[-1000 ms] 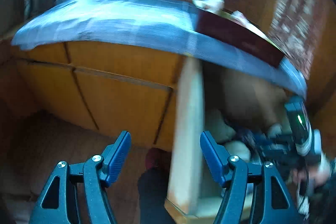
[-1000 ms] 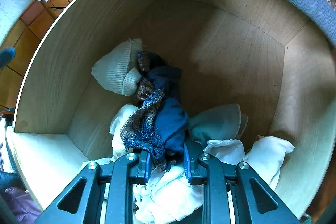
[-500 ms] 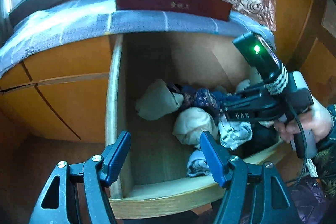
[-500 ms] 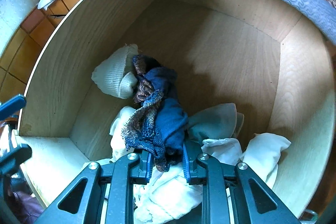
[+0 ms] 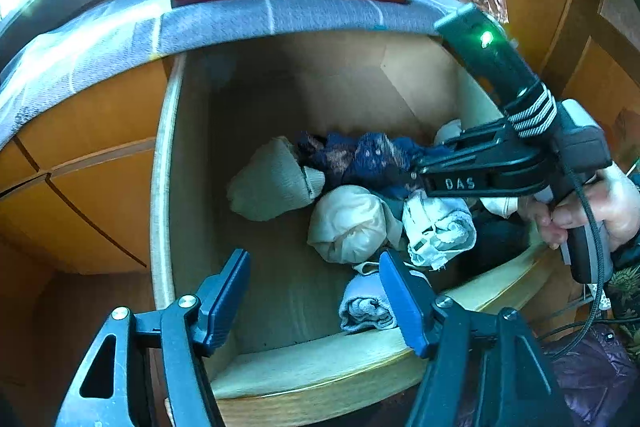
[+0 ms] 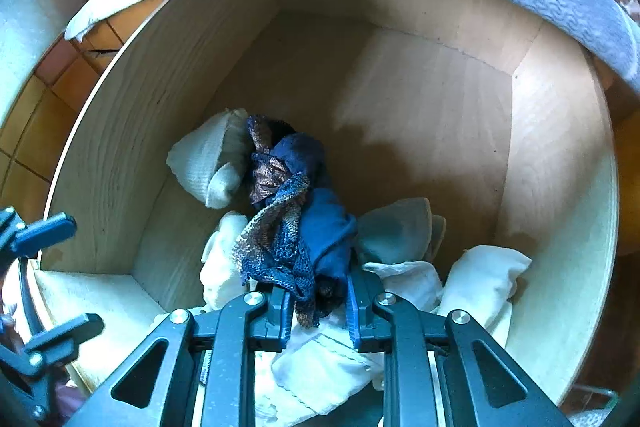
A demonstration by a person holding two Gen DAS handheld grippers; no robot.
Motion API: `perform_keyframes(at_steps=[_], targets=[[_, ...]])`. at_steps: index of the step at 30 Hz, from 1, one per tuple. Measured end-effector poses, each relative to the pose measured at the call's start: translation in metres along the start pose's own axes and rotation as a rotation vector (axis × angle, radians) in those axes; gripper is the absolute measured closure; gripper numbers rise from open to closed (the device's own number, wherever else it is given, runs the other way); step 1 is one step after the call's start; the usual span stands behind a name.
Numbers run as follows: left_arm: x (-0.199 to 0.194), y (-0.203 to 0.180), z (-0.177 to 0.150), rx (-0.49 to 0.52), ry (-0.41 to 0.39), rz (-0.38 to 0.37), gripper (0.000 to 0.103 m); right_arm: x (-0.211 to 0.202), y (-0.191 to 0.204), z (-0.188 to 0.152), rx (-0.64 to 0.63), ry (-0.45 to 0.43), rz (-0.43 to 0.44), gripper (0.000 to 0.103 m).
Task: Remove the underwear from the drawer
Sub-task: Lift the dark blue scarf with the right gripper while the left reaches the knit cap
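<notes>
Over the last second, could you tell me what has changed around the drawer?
The left gripper swung from the cabinet front to over the open drawer, empty, jaws closing slightly. The right gripper stays clamped on the dark blue underwear, which moved little. The other bundles lie unchanged.

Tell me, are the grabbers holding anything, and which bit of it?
The right gripper pinches the near end of the dark blue lacy underwear. The left gripper holds nothing; its jaws are closing over the wooden drawer.
</notes>
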State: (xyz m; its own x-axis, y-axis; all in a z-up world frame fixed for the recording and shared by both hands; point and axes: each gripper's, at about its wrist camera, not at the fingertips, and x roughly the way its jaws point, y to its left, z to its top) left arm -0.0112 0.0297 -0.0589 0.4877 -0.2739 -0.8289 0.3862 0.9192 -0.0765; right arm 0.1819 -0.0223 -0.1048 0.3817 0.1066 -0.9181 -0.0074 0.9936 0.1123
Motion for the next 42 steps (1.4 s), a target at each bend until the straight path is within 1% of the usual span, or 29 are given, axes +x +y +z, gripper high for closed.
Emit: perform_keyframes(at_steps=[3,6,10,12,17,18,20,22,24,27,30,35,37,39,42], targets=[[0.005,0.0,0.003,-0.003,0.027,-0.007,0.039,-0.005,-0.002,-0.004,0.006,-0.022,-0.017,0.083],[0.012,0.005,0.008,-0.025,0.068,-0.009,0.043,-0.009,-0.006,-0.008,0.028,-0.028,-0.008,0.083],[0.019,0.006,0.016,-0.01,0.098,0.03,0.05,-0.014,-0.004,-0.013,0.032,-0.034,-0.011,0.083],[0.024,0.006,0.019,-0.005,0.121,0.045,0.051,-0.017,-0.002,-0.008,0.034,-0.034,-0.01,0.083],[0.039,0.009,0.029,-0.007,0.165,0.061,0.051,-0.016,-0.004,-0.005,0.035,-0.032,-0.006,0.083],[0.044,0.009,0.032,-0.006,0.181,0.073,0.052,-0.015,-0.005,-0.003,0.036,-0.032,-0.005,0.083],[0.048,0.007,0.036,-0.005,0.183,0.086,0.052,-0.011,-0.009,-0.002,0.036,-0.031,-0.004,0.083],[0.053,0.007,0.04,0.001,0.209,0.1,0.052,-0.011,-0.009,-0.002,0.035,-0.031,-0.004,0.083],[0.055,0.008,0.045,-0.01,0.217,0.086,0.052,-0.01,-0.008,-0.001,0.031,-0.028,-0.004,0.083],[0.054,0.004,0.052,0.018,0.218,0.096,0.052,-0.011,-0.008,-0.002,0.04,-0.028,0.003,0.083],[0.06,0.0,0.061,0.03,0.252,0.07,0.052,-0.01,-0.009,-0.002,0.039,-0.028,0.003,0.083],[0.077,-0.009,0.071,0.063,0.301,0.058,0.052,-0.01,-0.011,-0.001,0.042,-0.03,0.006,0.083],[0.088,-0.007,0.074,0.047,0.338,0.068,0.052,-0.01,-0.01,-0.002,0.041,-0.031,0.005,0.083],[0.099,-0.003,0.077,0.012,0.371,0.061,0.052,-0.01,-0.01,-0.001,0.042,-0.032,0.005,0.083],[0.11,0.001,0.08,-0.005,0.381,0.114,0.052,-0.01,-0.01,-0.002,0.042,-0.033,0.009,0.083]])
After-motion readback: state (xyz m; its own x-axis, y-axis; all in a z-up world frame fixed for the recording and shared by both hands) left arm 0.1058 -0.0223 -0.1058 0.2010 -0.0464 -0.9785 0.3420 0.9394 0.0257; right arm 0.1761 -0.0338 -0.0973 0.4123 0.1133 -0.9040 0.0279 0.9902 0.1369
